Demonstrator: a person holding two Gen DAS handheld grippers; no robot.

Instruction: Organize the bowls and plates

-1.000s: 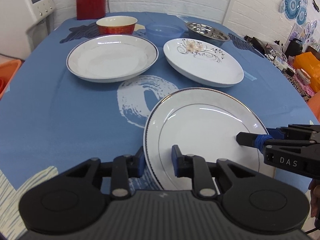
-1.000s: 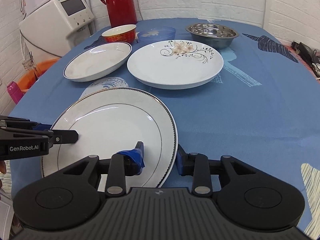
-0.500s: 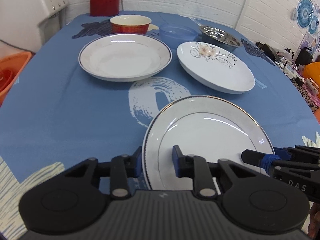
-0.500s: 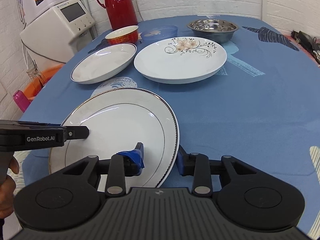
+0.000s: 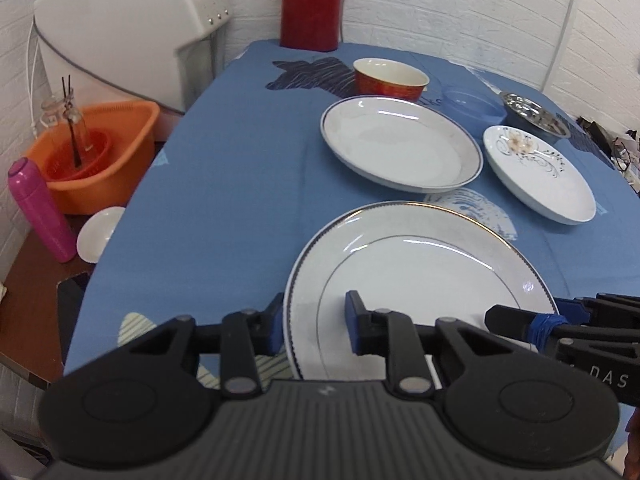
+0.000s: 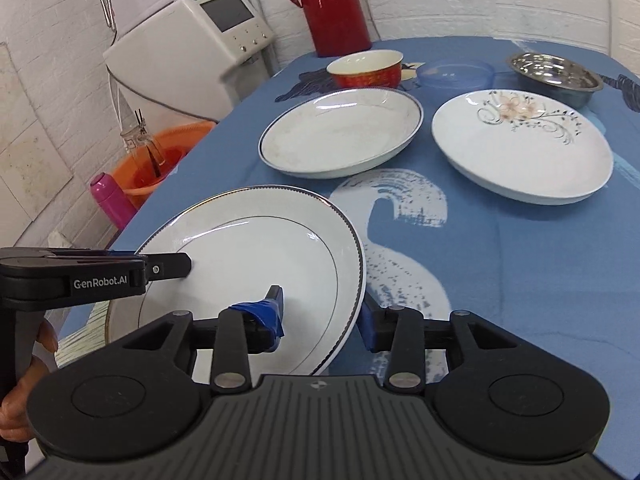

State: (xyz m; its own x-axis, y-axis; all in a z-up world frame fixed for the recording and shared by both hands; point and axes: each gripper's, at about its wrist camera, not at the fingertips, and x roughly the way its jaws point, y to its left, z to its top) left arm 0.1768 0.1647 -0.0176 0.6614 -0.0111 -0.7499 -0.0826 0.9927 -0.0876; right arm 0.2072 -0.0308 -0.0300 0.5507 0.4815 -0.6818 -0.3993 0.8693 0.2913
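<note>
Nearest to you, your left gripper (image 5: 314,322) straddles the left rim of the big white plate (image 5: 420,276), one finger above the plate and one outside its edge. Your right gripper (image 6: 324,312) does the same on the opposite rim, its taped finger lying on the plate's face. Each pair of fingers is closed onto the rim with the plate between them, so both are pinching the plate (whether it is lifted clear of the cloth or just resting there, I cannot tell). The plate sits at the near edge of the table (image 5: 240,168), over the blue cloth.

Beyond it lie two more plates: a deep plate with a dark rim (image 5: 400,142) toward the left and a flowered plate (image 6: 520,144) toward the right, near each other but apart.

Farther back stands a row of bowls: a red bowl (image 6: 364,68), a blue plastic bowl (image 6: 456,72) and a steel bowl (image 6: 556,78). Behind the red bowl, at the table's far edge, stands a red jug (image 6: 336,4).

Off the table on your left you have an orange basin (image 5: 100,152) and a pink bottle (image 5: 40,208).
</note>
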